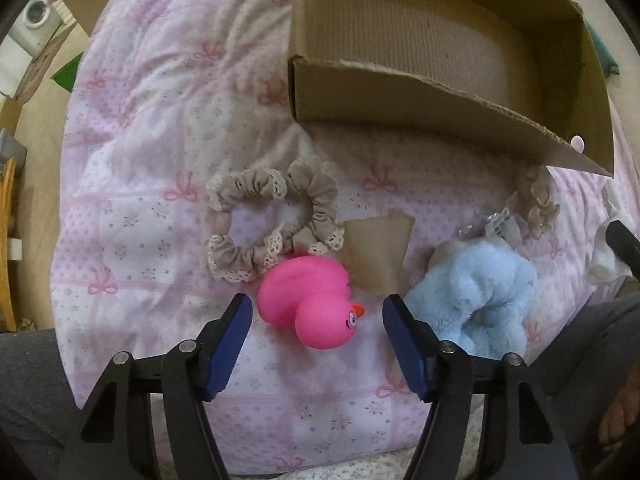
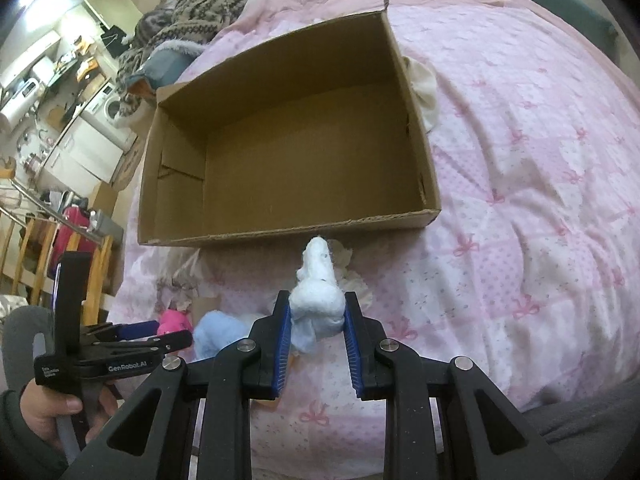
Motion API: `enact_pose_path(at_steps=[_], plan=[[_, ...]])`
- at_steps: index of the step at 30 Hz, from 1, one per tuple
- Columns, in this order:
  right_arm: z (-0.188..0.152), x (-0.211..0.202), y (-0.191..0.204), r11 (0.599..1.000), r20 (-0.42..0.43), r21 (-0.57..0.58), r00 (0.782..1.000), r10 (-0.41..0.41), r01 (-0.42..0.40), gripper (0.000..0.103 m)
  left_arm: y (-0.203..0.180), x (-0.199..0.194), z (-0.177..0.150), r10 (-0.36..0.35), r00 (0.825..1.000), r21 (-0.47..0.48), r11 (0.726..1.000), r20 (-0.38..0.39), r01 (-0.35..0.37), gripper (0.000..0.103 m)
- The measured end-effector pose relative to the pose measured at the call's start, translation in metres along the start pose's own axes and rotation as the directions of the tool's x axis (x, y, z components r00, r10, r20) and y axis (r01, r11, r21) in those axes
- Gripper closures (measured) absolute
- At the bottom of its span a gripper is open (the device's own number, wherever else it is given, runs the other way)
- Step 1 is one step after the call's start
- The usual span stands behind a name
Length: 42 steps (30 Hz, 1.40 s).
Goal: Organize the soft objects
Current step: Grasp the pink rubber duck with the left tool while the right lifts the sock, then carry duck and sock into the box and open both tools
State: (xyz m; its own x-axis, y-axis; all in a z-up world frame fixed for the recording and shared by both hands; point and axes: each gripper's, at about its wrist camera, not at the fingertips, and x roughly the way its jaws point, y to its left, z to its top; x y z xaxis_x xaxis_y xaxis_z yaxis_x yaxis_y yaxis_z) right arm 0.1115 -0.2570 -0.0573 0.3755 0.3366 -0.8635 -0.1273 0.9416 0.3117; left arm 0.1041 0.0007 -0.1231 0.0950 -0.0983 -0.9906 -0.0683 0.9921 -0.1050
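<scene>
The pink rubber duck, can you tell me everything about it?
The pink rubber duck looks smooth and shiny, with an orange beak and a drawn eye. It lies tipped on its side on the pink quilt, head toward the camera, between the open left gripper's fingers, not gripped. Its body touches the beige lace-edged scrunchie.

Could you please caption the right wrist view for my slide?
Right hand-held gripper clamps white fluff before an empty box.
</scene>
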Motion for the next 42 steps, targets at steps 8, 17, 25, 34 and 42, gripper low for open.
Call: enact_pose_path(at_steps=[8, 17, 25, 34, 42], plan=[[-0.001, 0.001, 0.0, 1.0, 0.002, 0.001, 1.0, -0.008, 0.008, 0.077, 0.003, 0.007, -0.006, 0.007, 1.0, 0.0, 1.0, -0.001, -0.007, 0.055], [-0.003, -0.002, 0.001, 1.0, 0.014, -0.001, 1.0, 0.001, -0.001, 0.077, 0.017, -0.021, -0.025, 0.026, 0.999, -0.043, 0.999, 0.037, -0.024, 0.055], [-0.002, -0.028, 0.007, 0.999, 0.07, -0.018, 0.996, 0.051, -0.05, 0.077, 0.024, -0.091, -0.04, 0.03, 0.982, -0.083, 0.996, 0.188, -0.014, 0.055], [0.028, -0.071, 0.014, 0.993, 0.202, -0.043, 0.973, 0.115, -0.109, 0.077, -0.001, -0.147, 0.004, 0.05, 0.921, -0.037, 0.999, 0.386, -0.039, 0.055], [0.074, -0.08, 0.02, 0.992, 0.275, -0.066, 0.953, 0.126, -0.112, 0.077, -0.016, -0.161, 0.048, 0.048, 0.886, -0.005, 0.999, 0.461, -0.052, 0.055]])
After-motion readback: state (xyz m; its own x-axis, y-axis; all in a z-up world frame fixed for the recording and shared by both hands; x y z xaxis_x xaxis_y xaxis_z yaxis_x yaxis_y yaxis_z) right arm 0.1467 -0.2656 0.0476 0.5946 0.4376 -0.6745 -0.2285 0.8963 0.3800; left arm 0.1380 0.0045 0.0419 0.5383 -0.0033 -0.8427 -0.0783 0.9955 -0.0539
